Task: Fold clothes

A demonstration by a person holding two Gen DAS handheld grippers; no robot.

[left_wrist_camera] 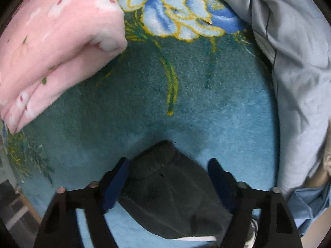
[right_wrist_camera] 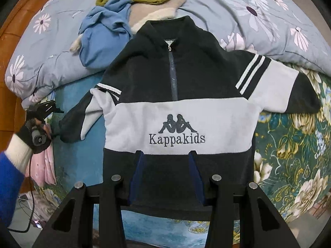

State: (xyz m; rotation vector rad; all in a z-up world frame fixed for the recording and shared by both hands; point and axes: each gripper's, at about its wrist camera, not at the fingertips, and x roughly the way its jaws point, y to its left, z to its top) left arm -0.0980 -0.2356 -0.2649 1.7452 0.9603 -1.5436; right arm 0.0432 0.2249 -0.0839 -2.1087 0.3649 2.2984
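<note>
left wrist view, left gripper (left_wrist_camera: 167, 177) jaws part open around dark cuff (left_wrist_camera: 163, 165) (not pinched), right gripper (right_wrist_camera: 166, 173) half open over sweater (right_wrist_camera: 175, 124) hem

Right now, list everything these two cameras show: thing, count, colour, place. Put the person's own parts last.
Sweatshirt: one, black and grey with "Kappakids" lettering, spread flat front-up on the blanket.
Sleeve cuff: one, dark, between the left gripper's fingers.
Floral blanket: one, teal-blue with yellow-edged flowers, under everything.
Pink fleece: one folded piece, beside the cuff.
Quilt: one, grey-blue with daisies, bunched behind the sweatshirt.
Loose clothes: a pile on the quilt; blue, olive and cream.
Left gripper: one, black with blue pads, straddling the cuff.
Right gripper: one, same colours, over the sweatshirt's hem.
Gloved hand: one, dark glove, cream cuff, blue sleeve.
</note>
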